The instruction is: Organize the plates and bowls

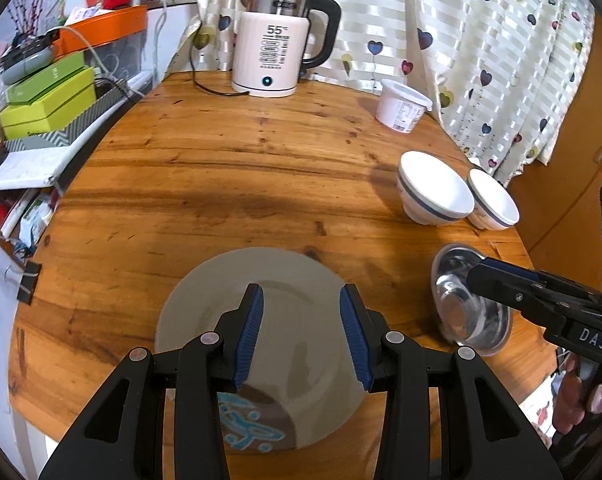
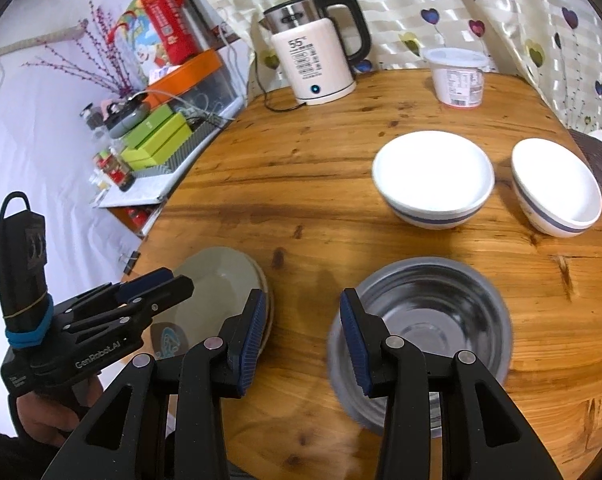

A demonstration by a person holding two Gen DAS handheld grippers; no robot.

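Observation:
A grey plate (image 1: 301, 276) lies at the table's front edge, stacked on a dark plate with a blue print (image 1: 249, 428). My left gripper (image 1: 301, 336) hangs open just above it, holding nothing. A steel bowl (image 1: 461, 312) sits to the right of the plates. My right gripper (image 2: 301, 340) is open, its right finger (image 2: 353, 336) over the steel bowl's (image 2: 441, 308) left rim; whether it touches I cannot tell. Two white bowls with blue bands (image 2: 433, 176) (image 2: 557, 188) stand side by side beyond it. The plates (image 2: 221, 280) show left in the right wrist view, under the left gripper (image 2: 157, 284).
A white kettle (image 1: 273, 48) and a white lidded tub (image 1: 403, 106) stand at the back of the round wooden table (image 1: 221, 168). A curtain (image 1: 481, 40) hangs behind. A cluttered shelf with green boxes (image 1: 49, 100) is to the left.

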